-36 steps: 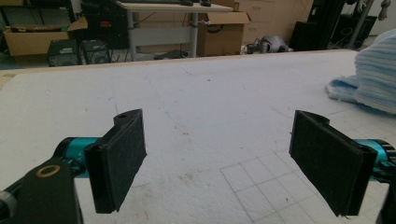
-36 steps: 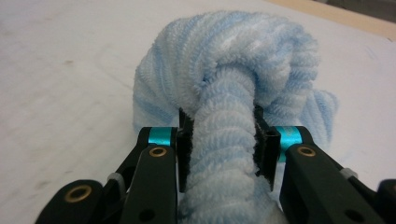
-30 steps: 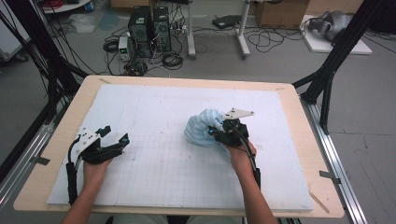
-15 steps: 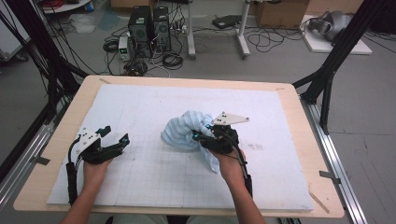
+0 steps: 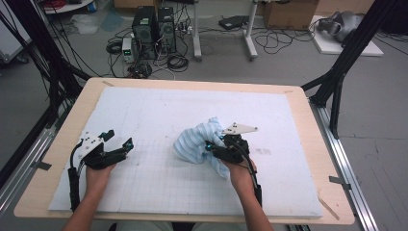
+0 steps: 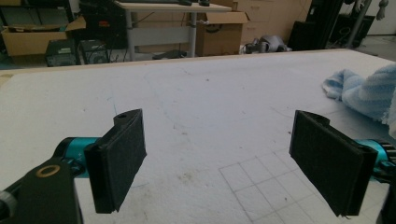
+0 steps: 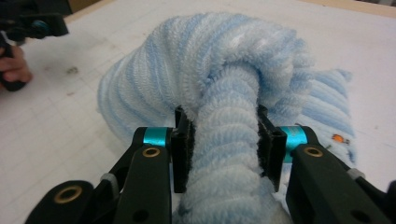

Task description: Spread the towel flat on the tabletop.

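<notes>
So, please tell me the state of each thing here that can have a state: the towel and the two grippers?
Blue striped towel: bunched up in a heap on the white mat, one fold pinched and lifted.
Right gripper: jaws shut on a thick fold of the towel.
Left gripper: jaws wide open, holding nothing, low over the mat, apart from the towel.
</notes>
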